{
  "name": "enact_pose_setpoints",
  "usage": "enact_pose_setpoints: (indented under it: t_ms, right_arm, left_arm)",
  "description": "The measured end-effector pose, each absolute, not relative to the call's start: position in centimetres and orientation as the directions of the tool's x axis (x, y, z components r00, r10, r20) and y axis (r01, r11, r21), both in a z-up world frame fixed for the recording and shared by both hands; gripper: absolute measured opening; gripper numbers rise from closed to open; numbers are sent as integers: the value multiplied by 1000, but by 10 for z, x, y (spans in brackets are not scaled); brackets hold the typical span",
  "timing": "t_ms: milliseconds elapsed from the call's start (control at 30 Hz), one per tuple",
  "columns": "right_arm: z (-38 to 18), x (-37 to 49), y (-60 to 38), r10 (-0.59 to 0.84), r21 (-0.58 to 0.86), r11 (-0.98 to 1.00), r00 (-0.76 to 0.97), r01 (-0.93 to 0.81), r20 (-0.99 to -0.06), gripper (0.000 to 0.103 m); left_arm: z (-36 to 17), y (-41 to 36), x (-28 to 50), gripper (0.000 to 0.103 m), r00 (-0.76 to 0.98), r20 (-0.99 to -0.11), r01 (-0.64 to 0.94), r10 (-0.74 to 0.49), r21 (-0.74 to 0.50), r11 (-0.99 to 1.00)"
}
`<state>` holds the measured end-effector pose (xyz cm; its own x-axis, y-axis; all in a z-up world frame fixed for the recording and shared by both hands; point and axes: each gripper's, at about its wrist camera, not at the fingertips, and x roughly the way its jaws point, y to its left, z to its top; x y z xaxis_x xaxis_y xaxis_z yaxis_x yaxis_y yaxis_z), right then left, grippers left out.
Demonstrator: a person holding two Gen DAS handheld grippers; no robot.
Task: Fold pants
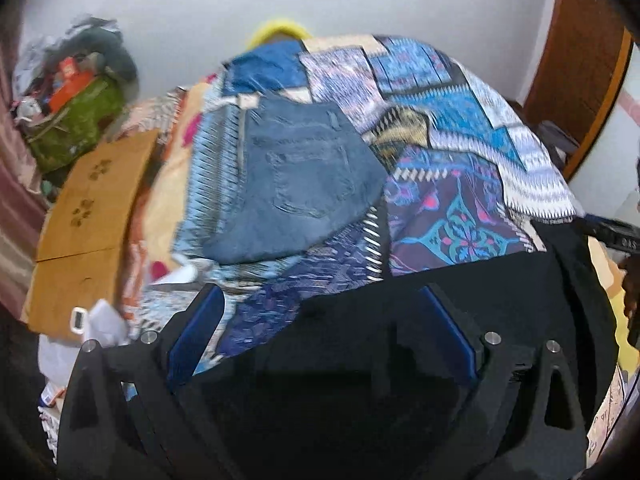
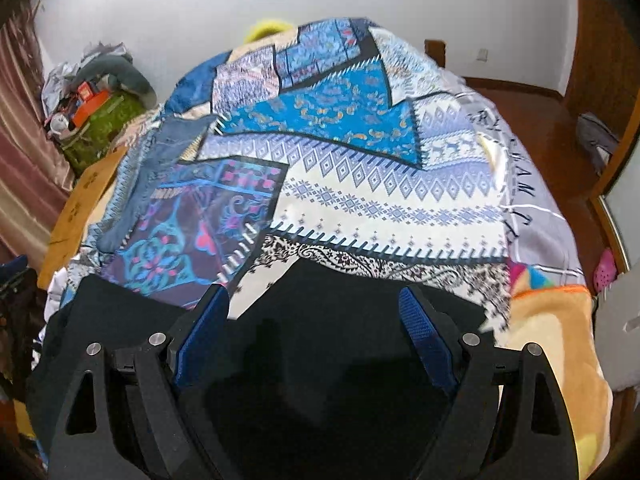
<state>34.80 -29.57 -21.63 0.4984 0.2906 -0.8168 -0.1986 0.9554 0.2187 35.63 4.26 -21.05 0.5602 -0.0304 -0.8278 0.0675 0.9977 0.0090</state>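
Black pants lie spread over the near edge of a bed covered by a blue patchwork sheet. My left gripper hangs over them, open, with its blue pads wide apart and the black cloth below the gap. In the right wrist view the black pants fill the bottom, and my right gripper is open above them, its pads touching nothing. A folded pair of blue jeans rests farther up the bed on the left, and the jeans show only as an edge in the right wrist view.
A cardboard box stands left of the bed, with a clutter pile and green bag behind it. An orange blanket hangs at the near right corner. Wooden floor and a pink slipper are on the right. White wall behind.
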Motion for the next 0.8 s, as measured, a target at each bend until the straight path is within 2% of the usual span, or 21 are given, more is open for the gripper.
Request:
enact_pose_setpoints:
  t_ms: [267,333,400,467,500,533,633,800]
  right_arm:
    - [-251,378,-282,348,269,932,399,-243,-848,74]
    - [-264,383,-276,340,259,930,345,-261,-875,64]
    - [-271,386,-280,385,313,915,324,-254,-864,60]
    - [-273,386,-285,406,342,909,321,-240,-856,45]
    - [-274,385,-287,400,335,912,323,-238,-858,29]
    - [-275,383,-288,409,343,907,321,-245,-854,23]
    - [-273,375,-292,396,324,911,320,-255,-861,12]
    - [-256,356,-303,363,281,925,377,-256,-852,9]
  left_arm:
    - [-237,25,383,98,504,-863,88,-28,20,996]
    - [-240,23,385,98,501,-865,91,-31,17,996]
    - [-242,22,385,98,499,-866,93,-33,16,995]
    - [-244,19,385,98,495,-868,100,-33,20,995]
    - [-244,18,384,98,494,-869,105,-30,25,994]
    - [-245,15,383,98,493,-870,113,-24,36,993]
    - [-246,7,380,98,489,-872,136,-8,67,988]
    - [-237,-8,370,98,484,-874,166,-27,62,984]
